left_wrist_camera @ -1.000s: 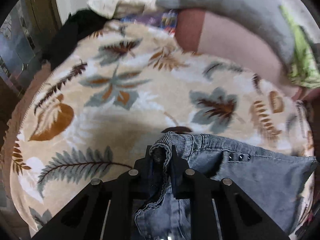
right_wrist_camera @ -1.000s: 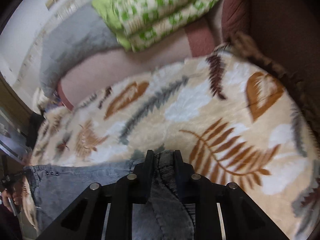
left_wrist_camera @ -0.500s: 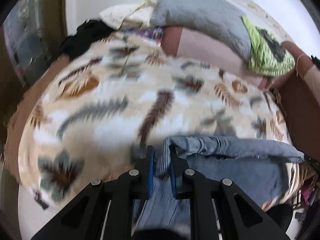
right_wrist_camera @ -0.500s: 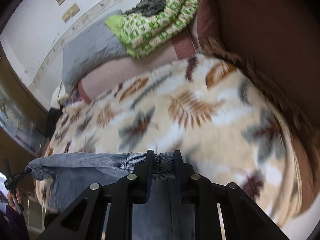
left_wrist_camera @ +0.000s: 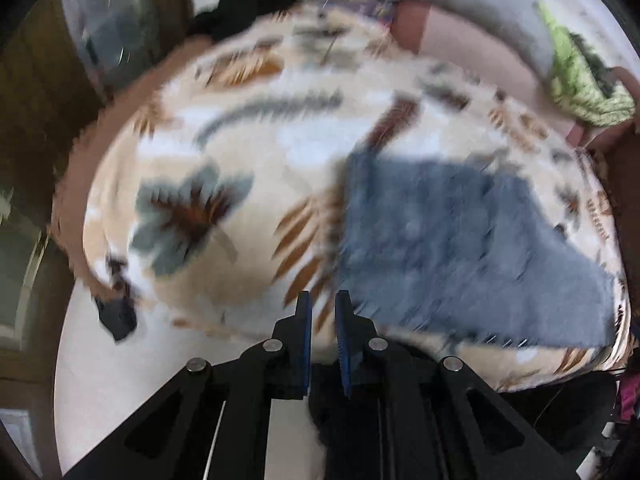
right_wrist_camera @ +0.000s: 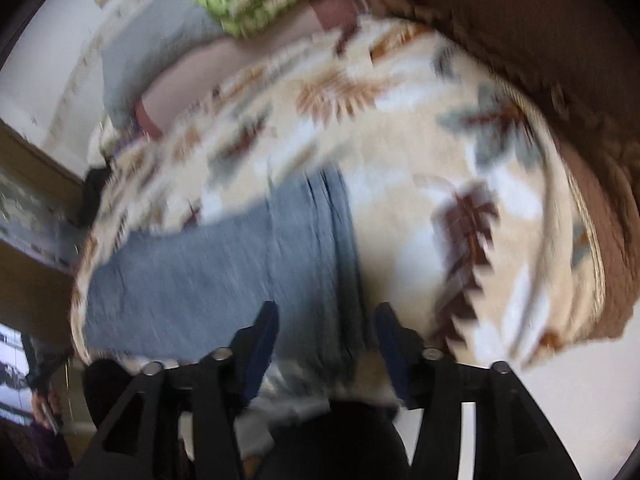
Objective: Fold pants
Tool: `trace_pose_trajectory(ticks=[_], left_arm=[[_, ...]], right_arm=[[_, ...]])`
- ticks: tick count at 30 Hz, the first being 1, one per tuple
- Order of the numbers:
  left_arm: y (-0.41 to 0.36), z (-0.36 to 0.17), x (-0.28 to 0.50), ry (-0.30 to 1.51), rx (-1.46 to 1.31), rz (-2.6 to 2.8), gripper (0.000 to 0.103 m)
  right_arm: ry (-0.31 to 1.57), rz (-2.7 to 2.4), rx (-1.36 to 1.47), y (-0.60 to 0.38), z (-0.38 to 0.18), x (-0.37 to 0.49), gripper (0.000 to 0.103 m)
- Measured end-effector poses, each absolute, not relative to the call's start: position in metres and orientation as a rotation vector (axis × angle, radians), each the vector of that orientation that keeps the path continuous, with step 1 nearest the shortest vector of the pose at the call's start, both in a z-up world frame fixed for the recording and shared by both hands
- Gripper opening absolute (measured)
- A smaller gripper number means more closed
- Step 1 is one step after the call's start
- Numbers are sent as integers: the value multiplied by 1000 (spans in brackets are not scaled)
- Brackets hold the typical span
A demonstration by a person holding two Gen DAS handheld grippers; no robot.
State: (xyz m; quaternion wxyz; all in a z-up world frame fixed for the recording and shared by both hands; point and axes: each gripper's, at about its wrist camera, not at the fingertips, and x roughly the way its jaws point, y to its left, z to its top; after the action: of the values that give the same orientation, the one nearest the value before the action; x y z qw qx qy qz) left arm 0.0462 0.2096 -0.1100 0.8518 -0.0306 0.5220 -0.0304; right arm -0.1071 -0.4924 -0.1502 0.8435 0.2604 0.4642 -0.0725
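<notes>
Both wrist views are smeared by motion blur, so edges and small details are soft throughout. In the left wrist view the left gripper (left_wrist_camera: 321,304) sits at six o'clock with its blue-padded jaws drawn close, a thin slit between them and nothing in it; behind the slit shows only the leaf-print blanket (left_wrist_camera: 248,152). The jeans (left_wrist_camera: 460,248) lie flat on that blanket at about three to four o'clock from the fingertips, just beside them but not touching, a grey-blue slab whose seams, pockets and waistband cannot be made out. Its lower edge near five o'clock dissolves into streaks. At twelve o'clock a grey pillow (left_wrist_camera: 472,4) is cut by the lens rim, a green patterned cloth (left_wrist_camera: 580,80) lies at two o'clock, and a dark garment (left_wrist_camera: 244,12) sits at eleven o'clock. In the right wrist view the right gripper (right_wrist_camera: 326,320) has its jaws standing apart, having just been opening; the denim (right_wrist_camera: 224,272) lies between and beyond the fingers, and the pads do not visibly press on it. From there the cloth runs toward nine o'clock, with one vertical fold line near twelve o'clock of the fingertips. Whether the near end of the jeans hangs over the bed edge is hidden behind the gripper frame. A hand (right_wrist_camera: 44,408) at eight o'clock is mostly cropped and too blurred to read.
</notes>
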Motion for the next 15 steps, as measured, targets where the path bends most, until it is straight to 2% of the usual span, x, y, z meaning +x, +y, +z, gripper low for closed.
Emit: trace_pose_trajectory(ticks=[3, 7, 9, 15], left_arm=[[173, -91, 49, 1026, -59, -163, 14], [110, -98, 52, 1001, -53, -290, 19], [78, -117, 56, 1016, -32, -309, 24], [27, -184, 65, 1197, 41, -319, 24]], right_arm=[[946, -121, 587, -474, -149, -68, 64], [955, -41, 623, -424, -163, -28, 64], [974, -24, 553, -387, -171, -15, 64], [1053, -18, 345, -310, -207, -9, 64]])
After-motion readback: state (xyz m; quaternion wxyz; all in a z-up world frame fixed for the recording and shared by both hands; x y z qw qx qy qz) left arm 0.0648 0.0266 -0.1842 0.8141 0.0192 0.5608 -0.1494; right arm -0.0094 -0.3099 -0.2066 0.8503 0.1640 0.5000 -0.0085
